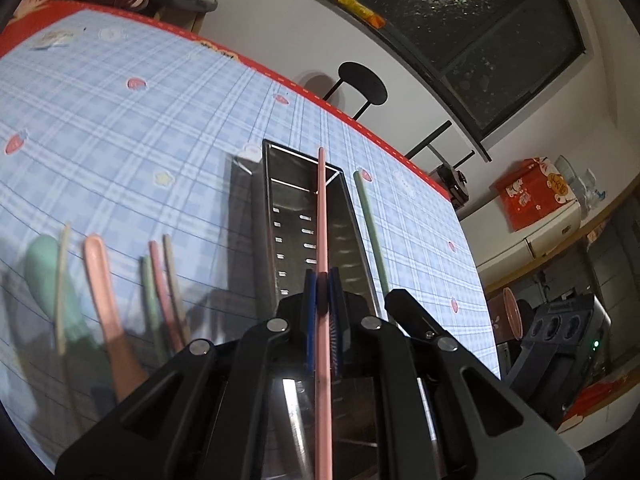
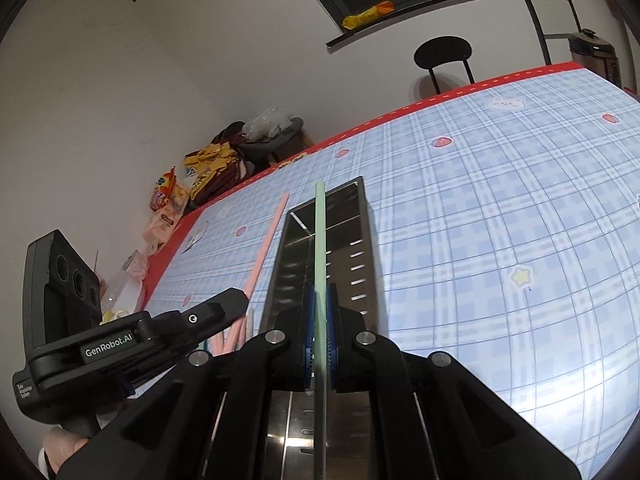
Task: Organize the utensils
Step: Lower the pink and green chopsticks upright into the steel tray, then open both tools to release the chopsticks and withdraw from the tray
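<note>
A long steel utensil holder [image 1: 304,216] with slotted sides lies on the blue plaid tablecloth; it also shows in the right wrist view [image 2: 344,240]. My left gripper [image 1: 322,280] is shut on a pink chopstick [image 1: 322,208] that points forward above the holder's open end. My right gripper [image 2: 319,312] is shut on a green chopstick [image 2: 320,240], also held over the holder. The green chopstick [image 1: 370,224] appears right of the holder in the left wrist view, and the pink chopstick [image 2: 266,248] left of it in the right wrist view.
Left of the holder lie a green spoon [image 1: 44,264], a pink spoon [image 1: 104,280] and several pink, green and beige chopsticks [image 1: 164,284]. The left gripper's body [image 2: 132,336] is at the right wrist view's lower left. A black chair [image 2: 444,56] stands beyond the table's red edge [image 2: 400,114].
</note>
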Tool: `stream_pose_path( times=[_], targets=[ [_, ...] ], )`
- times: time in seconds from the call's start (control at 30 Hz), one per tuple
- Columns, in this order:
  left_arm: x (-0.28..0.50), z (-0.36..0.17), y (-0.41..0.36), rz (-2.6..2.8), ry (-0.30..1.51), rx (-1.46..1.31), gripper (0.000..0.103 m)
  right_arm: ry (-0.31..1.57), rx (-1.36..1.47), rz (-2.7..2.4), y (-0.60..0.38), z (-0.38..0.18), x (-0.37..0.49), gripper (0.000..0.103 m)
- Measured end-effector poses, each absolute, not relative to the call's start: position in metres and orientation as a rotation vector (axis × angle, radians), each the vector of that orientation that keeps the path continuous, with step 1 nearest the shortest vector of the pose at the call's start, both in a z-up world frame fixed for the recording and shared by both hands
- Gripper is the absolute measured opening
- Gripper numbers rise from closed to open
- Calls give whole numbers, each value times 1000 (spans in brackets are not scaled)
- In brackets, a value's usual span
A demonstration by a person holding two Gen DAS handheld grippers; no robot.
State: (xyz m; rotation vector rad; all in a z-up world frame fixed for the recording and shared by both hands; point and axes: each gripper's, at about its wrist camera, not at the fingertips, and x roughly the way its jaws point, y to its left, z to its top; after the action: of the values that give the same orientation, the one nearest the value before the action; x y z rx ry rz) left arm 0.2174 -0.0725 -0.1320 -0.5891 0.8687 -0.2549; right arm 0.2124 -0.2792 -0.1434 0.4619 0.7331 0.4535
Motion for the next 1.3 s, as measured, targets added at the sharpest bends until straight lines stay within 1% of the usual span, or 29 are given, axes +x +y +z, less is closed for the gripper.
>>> stream_pose_path(
  times=[0.4,0.8,0.97,1.07,1.13,1.17,1.2,1.27,1.3],
  targets=[
    [219,-149,-84,-201,900,-641,10,764,499,439,-285,-153,218,6],
    [220,-154,-89,-171,907,-612,10,770,489,427,-283,-157,222,6],
    [222,-151,-93,-166,906,-575,9,779,488,429,-281,-158,224,7],
    [222,-149,-93,-165,908,-558,10,769,492,427,-282,-156,222,9],
    [222,-145,-91,-164,898,-550,17,757,493,427,-284,-153,221,9],
    [220,-141,-90,-161,885,-538,19,750,492,426,-285,-152,219,9],
    [219,-138,-88,-159,877,-531,21,744,490,423,-286,-150,218,11],
    [217,-128,-84,-152,853,-502,26,728,486,408,-289,-147,215,25],
    [214,-123,-81,-146,839,-485,31,718,484,397,-290,-145,214,40]
  ],
)
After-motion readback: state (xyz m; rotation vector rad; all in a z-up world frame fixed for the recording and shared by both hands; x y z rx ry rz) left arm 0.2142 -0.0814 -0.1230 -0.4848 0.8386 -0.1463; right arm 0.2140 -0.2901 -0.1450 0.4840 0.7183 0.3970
